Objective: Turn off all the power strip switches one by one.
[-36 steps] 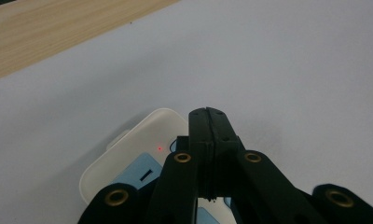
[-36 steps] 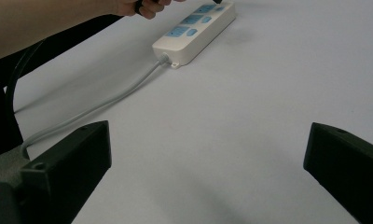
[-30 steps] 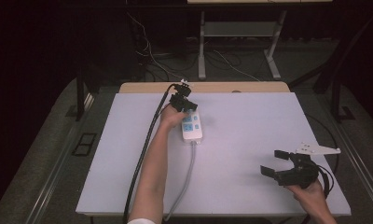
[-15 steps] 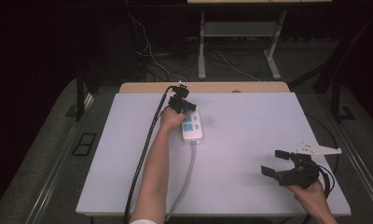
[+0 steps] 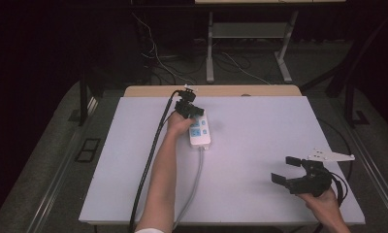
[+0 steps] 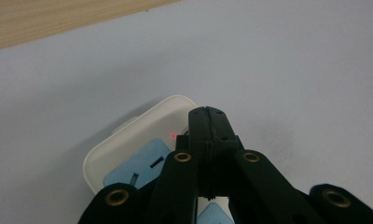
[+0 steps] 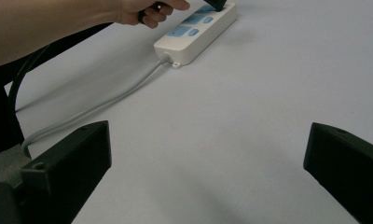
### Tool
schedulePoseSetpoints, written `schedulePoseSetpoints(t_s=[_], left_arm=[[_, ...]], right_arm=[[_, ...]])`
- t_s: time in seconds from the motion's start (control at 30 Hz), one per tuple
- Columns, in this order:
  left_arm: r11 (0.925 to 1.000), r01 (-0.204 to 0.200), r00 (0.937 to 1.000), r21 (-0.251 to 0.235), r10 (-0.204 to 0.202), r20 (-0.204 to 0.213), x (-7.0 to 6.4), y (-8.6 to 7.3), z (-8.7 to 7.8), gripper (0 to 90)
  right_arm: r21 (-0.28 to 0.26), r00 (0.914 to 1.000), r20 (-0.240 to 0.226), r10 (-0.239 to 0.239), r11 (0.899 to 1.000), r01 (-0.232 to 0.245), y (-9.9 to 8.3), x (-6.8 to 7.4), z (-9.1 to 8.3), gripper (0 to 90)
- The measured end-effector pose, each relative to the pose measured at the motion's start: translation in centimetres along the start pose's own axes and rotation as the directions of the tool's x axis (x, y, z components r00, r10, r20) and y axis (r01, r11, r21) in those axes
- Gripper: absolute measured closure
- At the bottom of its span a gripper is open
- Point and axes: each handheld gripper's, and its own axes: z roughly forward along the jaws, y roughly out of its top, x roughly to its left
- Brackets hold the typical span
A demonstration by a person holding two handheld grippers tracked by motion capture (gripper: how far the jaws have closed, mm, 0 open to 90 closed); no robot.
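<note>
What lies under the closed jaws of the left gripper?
The white power strip lies under the left gripper, a small red light beside the jaw tips. The jaws cover whatever they press on; it cannot be seen.

We see the table [image 5: 260,145] evenly lit from above while the room around it sinks into near black. Shadows are soft and faint. In the left gripper view the near jaws blur; the power strip [image 6: 138,144] stays fairly sharp, slightly grainy
</note>
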Motion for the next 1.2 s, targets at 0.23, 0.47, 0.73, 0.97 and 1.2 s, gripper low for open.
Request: schedulePoseSetpoints(t_s=[0.23,0.47,0.73,0.97,1.2], left_arm=[[0.9998,0.016,0.9998,-0.014,-0.016,-0.015,-0.2,-0.2,0.0,89.9],[0.9992,0.03,0.9994,-0.027,-0.03,-0.015,-0.2,-0.3,0.0,89.8],[0.9951,0.075,0.9971,-0.064,-0.076,-0.002,-0.3,-0.1,-0.4,89.8],[0.9938,0.018,0.9998,-0.109,-0.017,0.01,-0.5,0.3,-2.7,89.7],[0.9896,-0.015,0.9999,-0.143,0.015,0.004,-0.7,-0.2,-5.6,89.4]], right_arm=[[-0.008,1.0,0.005,-0.002,1.0,0.002,0.0,0.0,-0.3,0.6],[-0.006,1.0,0.006,0.006,1.0,-0.006,0.0,-0.2,-0.3,0.6],[-0.004,1.0,0.005,0.004,1.0,-0.004,-0.2,-0.1,-0.4,0.6],[-0.009,0.9998,0.013,0.017,1.0,-0.017,-0.2,-0.6,-0.6,0.6],[-0.004,0.9998,0.013,0.015,1.0,-0.015,-0.2,-0.6,-0.4,0.6]])
